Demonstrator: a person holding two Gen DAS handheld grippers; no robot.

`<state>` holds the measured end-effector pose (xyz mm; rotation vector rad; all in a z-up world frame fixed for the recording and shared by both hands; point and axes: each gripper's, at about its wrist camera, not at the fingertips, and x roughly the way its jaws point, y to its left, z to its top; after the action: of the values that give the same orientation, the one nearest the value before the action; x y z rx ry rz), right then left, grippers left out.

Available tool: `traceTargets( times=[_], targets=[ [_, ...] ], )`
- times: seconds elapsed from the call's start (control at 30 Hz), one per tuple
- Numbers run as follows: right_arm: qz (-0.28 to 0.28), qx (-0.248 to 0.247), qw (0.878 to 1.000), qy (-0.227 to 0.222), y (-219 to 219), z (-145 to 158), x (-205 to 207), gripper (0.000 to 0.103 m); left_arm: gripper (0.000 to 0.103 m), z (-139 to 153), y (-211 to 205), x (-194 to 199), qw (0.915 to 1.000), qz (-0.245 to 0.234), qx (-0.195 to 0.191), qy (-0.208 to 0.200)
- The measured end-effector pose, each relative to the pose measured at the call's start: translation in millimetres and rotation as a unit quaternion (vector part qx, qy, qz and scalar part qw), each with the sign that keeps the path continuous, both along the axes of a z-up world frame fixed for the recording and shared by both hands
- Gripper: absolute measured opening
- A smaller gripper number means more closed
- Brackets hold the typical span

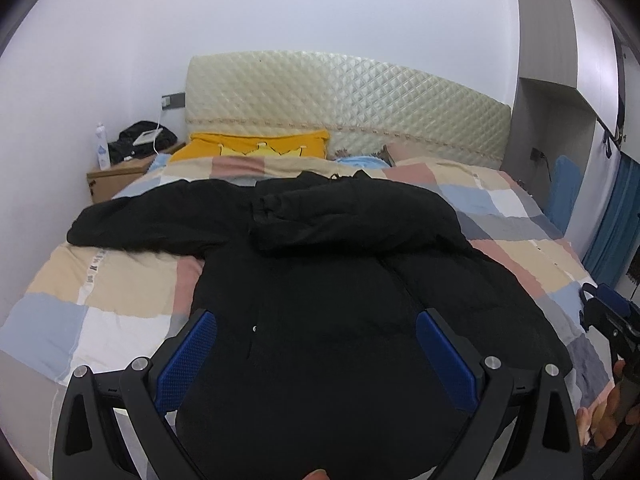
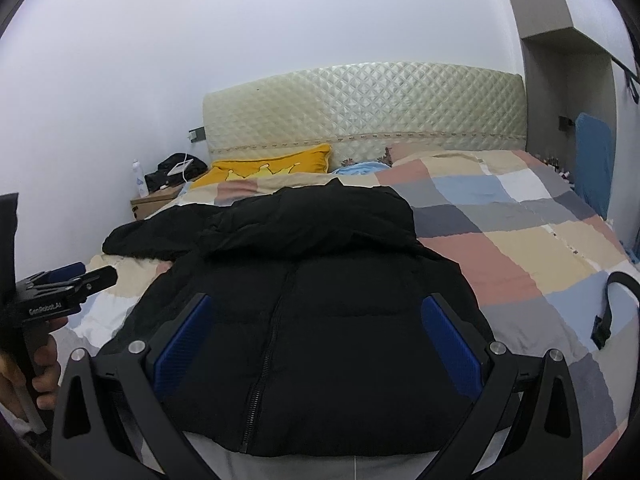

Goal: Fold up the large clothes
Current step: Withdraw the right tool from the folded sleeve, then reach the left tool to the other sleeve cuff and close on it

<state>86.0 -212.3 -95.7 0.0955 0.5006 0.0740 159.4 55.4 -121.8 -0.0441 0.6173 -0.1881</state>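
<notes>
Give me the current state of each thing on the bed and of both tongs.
Black jacket: lying flat on the bed, zipped shut, one sleeve folded across the chest, the other spread out to the left.
Left tongs: open, over the jacket's lower half, holding nothing.
Right tongs: open, over the jacket's hem, holding nothing.
Plaid duvet: spread over the bed.
Yellow pillow: leaning at the headboard.

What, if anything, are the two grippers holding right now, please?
Nothing: the left gripper and right gripper are both open above the black jacket.
</notes>
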Motion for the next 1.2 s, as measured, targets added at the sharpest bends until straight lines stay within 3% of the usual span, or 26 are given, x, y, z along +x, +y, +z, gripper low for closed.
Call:
traceTargets(
  times=[0.2, 0.37, 0.47, 0.6, 0.8, 1.13, 1.2],
  targets=[
    [0.017, -0.025, 0.999, -0.010, 7, -1, -2, 0.103, 0.102, 10, 16, 10, 0.9999, -0.005, -0.010, -0.009],
    [0.030, 0.006, 1.000, -0.006, -1, -7, 2, 0.103, 0.102, 20, 48, 33, 0.9983, 0.027, -0.052, 0.006],
    [0.021, 0.033, 0.999, 0.008, -14, -14, 5, 0.103, 0.102, 29, 63, 48, 0.9978, 0.035, -0.055, 0.004],
    [-0.005, 0.037, 0.999, -0.003, -27, -15, 7, 0.103, 0.102, 38, 88, 75, 0.9972, 0.052, -0.053, 0.006],
    [-0.002, 0.050, 0.999, 0.003, -30, -23, 12, 0.103, 0.102, 45, 136, 123, 0.9963, 0.086, -0.010, 0.002],
    [-0.027, 0.077, 0.997, -0.006, -41, -28, 11, 0.103, 0.102, 21, 233, 192, 0.9868, 0.151, -0.048, 0.036],
    [-0.026, 0.077, 0.997, 0.001, -40, -31, 16, 0.103, 0.102, 12, 247, 203, 0.9833, 0.172, -0.041, 0.044]
  ],
)
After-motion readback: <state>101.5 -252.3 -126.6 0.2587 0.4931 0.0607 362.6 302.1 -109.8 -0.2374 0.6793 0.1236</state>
